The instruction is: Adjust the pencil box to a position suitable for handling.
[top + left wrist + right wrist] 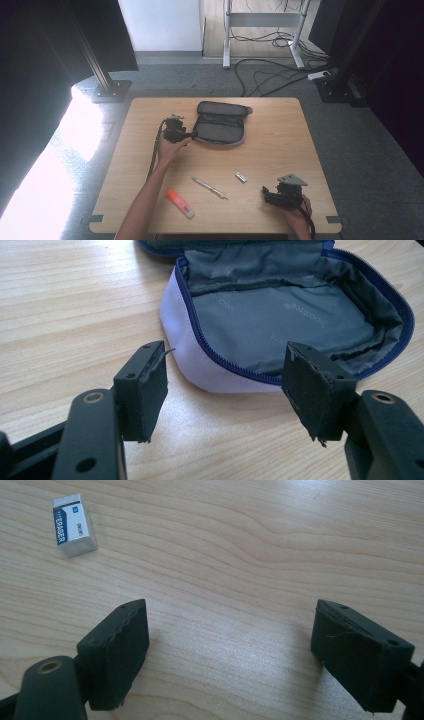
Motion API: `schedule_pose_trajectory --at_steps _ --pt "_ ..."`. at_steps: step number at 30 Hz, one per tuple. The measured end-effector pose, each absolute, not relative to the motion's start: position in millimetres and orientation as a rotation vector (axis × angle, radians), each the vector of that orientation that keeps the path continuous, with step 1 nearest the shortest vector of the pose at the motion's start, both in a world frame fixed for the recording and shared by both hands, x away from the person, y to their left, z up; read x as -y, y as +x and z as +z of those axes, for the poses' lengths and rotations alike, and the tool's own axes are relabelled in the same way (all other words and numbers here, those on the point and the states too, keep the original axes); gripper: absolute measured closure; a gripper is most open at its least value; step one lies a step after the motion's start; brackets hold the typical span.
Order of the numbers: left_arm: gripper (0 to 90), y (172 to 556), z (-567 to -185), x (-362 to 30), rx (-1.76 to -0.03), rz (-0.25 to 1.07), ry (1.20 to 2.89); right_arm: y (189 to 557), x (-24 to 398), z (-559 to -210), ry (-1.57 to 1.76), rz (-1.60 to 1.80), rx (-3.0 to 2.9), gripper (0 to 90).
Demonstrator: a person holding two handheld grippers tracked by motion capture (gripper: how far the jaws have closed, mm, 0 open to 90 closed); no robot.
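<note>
An open pencil case (280,325) is lying at the far middle of the tabletop (280,145), its near corner sitting between the left gripper (230,385), whose jaws are standing apart without pressing it. The step appears to be taking hold of that rim; closing squarely on the fabric comes next. The right gripper (230,655) is hanging open near an eraser (74,525).

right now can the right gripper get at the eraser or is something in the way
Probably yes. The right gripper has its jaws open, and bare table lies between them and the eraser, which sits flat, apart from the pen.
</note>
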State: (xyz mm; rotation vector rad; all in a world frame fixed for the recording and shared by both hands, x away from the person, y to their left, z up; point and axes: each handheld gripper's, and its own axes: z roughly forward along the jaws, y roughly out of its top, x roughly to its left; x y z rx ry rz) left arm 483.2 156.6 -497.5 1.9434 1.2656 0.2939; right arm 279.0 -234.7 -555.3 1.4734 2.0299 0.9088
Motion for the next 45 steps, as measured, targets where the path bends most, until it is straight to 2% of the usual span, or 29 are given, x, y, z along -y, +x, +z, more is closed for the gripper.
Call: schedule_pose_trajectory --at_steps 10,20,29,35,36,45 --pt "35.0 496.7 -496.4 -143.5 -1.267 0.285 1.987 278.6 230.5 -555.3 1.466 0.911 -2.037 15.6" --pt "44.7 515.7 -504.5 -141.5 -1.325 0.281 1.98 277.1 228.7 -555.2 1.465 0.918 -2.033 18.1" --pt "48.1 524.6 -513.4 -141.9 -1.343 0.262 1.988 281.4 227.6 -550.9 1.481 0.922 -2.04 24.1" --pt "51.9 526.3 -519.8 -137.1 -1.349 0.267 2.005 283.9 228.6 -540.8 1.474 0.959 -2.001 26.0" --pt "52.1 526.8 -520.7 -136.9 -1.353 0.27 2.005 286.5 229.7 -534.8 1.476 0.982 -1.987 28.6" --pt "54.4 529.2 -526.6 -137.0 -1.377 0.262 2.005 300.4 227.0 -514.7 1.462 1.034 -1.969 29.1"
